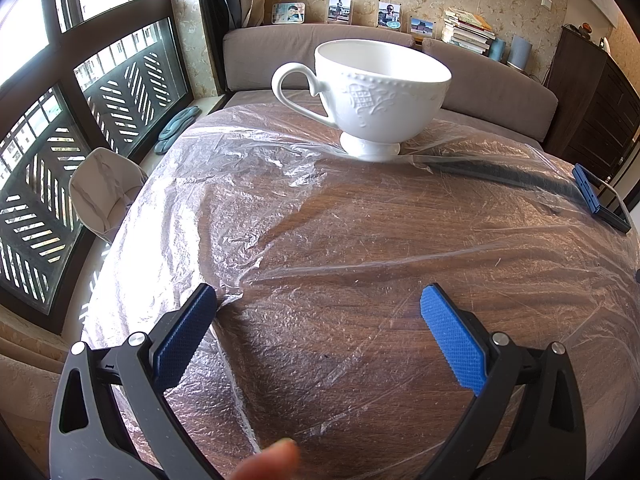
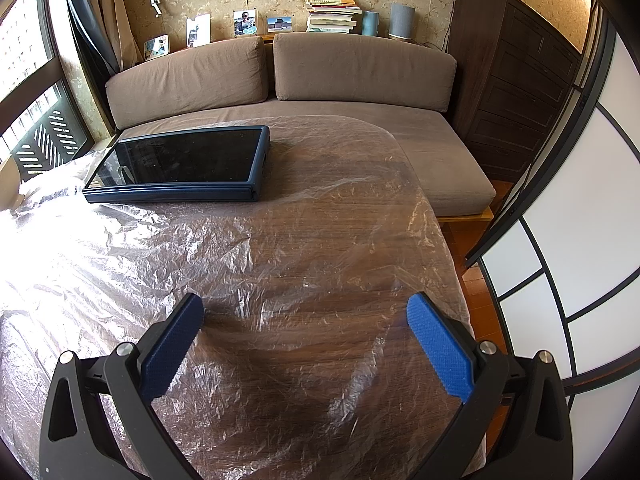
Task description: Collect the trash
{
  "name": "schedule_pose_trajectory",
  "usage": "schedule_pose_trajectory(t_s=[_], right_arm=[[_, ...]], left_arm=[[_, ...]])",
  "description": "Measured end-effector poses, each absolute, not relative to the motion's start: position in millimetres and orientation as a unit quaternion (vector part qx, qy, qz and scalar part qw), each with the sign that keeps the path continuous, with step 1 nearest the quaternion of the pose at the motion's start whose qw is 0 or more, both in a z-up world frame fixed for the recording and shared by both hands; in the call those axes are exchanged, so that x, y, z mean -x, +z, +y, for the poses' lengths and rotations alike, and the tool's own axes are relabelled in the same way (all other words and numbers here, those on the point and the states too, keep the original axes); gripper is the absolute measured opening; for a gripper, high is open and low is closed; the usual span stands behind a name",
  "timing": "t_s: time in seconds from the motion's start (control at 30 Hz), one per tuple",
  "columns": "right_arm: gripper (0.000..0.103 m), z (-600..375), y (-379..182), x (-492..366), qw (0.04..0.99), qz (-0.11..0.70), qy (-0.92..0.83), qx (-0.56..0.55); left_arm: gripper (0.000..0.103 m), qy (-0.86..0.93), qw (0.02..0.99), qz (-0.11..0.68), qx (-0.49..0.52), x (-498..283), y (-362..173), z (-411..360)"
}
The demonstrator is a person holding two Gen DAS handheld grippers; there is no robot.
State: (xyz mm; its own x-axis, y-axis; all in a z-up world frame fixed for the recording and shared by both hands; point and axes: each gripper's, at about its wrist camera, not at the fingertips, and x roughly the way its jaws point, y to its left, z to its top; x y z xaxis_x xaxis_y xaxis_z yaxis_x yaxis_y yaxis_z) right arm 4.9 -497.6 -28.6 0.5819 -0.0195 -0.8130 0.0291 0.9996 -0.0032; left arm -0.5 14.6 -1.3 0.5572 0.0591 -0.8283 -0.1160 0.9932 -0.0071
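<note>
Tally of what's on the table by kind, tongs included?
Clear plastic sheet: 1
White teacup: 1
Tablet in blue case: 1
Tongs, both open: 2, left tongs and right tongs
Total: 5

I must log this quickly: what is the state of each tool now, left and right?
Left tool: open, holding nothing, above the plastic sheet.
Right tool: open, holding nothing, also above the sheet.
</note>
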Motion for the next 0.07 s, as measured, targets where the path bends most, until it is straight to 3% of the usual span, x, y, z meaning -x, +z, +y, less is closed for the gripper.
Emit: schedule_pose_trajectory(t_s=[0.07], right_arm=[[0.099, -497.4, -28.4, -4.8, 0.889, 0.457, -0.014, -0.005]], left_arm=[[0.102, 0.050, 0.882, 0.468, 0.030, 0.5, -1.2, 14.4]])
